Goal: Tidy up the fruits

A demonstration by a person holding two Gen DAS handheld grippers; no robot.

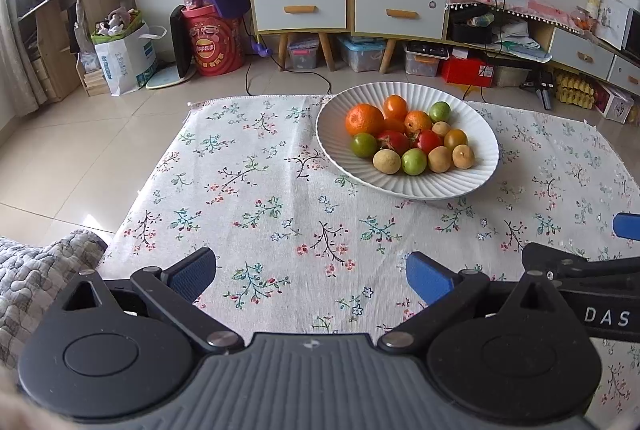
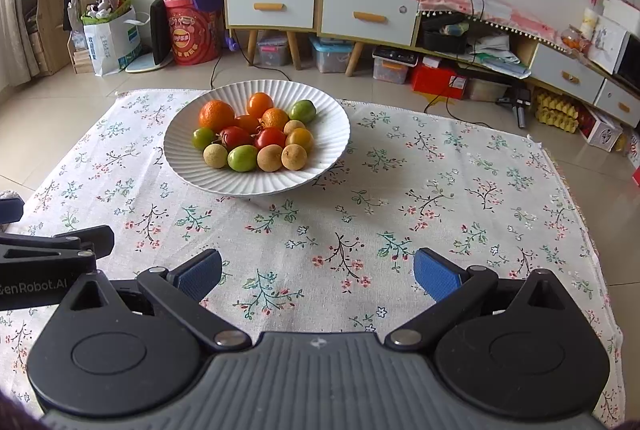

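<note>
Mid-frame, bare cloth [image 2: 320, 222] spreads between the bowl [image 2: 256, 181] and both grippers, left [image 1: 310, 276] and right [image 2: 318, 276], fingers spread, holding nothing.

White ribbed bowl [image 2: 256, 181]; orange, red, green, tan fruits [image 2: 252, 135]; floral-print cloth [image 2: 360, 230].

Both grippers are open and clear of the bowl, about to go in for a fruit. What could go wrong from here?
1. The fruits sit packed in the white bowl; taking the large orange may roll its neighbours.
2. The small brown fruits lie near the front rim, so a nudge could tip one out.
3. The left gripper and right gripper sit side by side and may collide.
</note>
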